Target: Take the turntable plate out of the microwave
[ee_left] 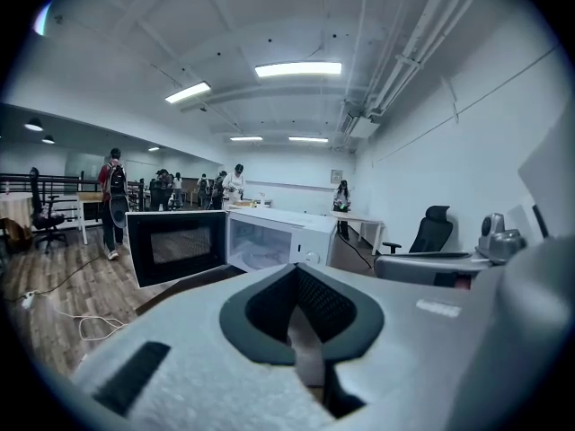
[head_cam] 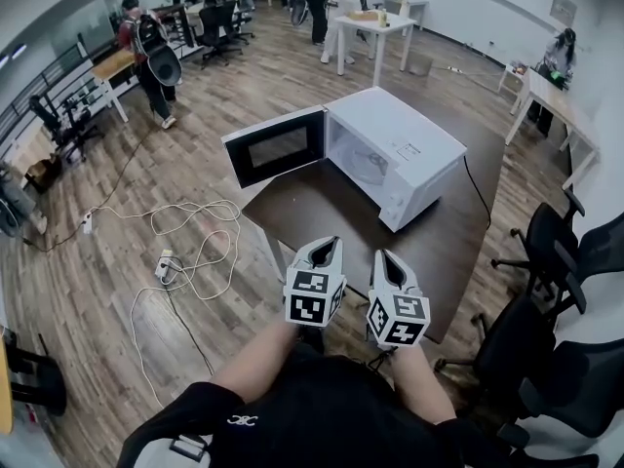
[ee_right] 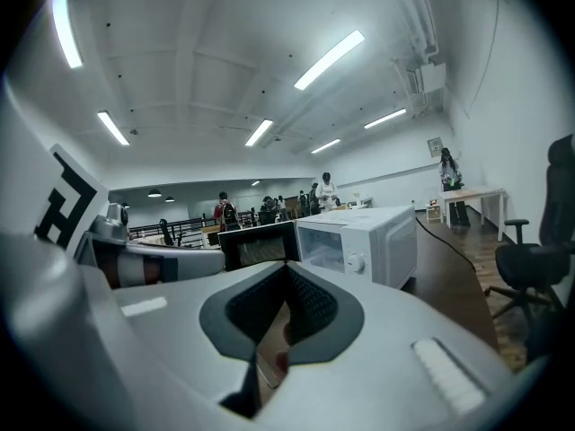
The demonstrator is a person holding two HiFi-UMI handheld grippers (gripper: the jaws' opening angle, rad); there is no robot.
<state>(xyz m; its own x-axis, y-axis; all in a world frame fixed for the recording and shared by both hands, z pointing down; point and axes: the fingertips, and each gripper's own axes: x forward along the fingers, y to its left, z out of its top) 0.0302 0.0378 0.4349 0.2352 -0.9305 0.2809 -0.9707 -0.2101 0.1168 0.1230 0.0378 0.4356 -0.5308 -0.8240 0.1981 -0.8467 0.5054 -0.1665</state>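
A white microwave (head_cam: 395,149) stands on a dark brown table (head_cam: 322,208) with its door (head_cam: 276,145) swung open to the left. The glass turntable plate (head_cam: 367,168) lies inside the cavity. My left gripper (head_cam: 325,245) and right gripper (head_cam: 382,256) hover side by side over the table's near edge, well short of the microwave, both shut and empty. The left gripper view looks past its shut gripper (ee_left: 296,269) at the open door (ee_left: 175,245) and the cavity (ee_left: 260,245). The right gripper view has its gripper (ee_right: 286,268) before the microwave (ee_right: 364,241).
Black office chairs (head_cam: 561,247) crowd the right side of the table. A power strip with a looped white cable (head_cam: 190,247) lies on the wooden floor at the left. A black cord (head_cam: 478,198) runs off behind the microwave. People and desks stand far back.
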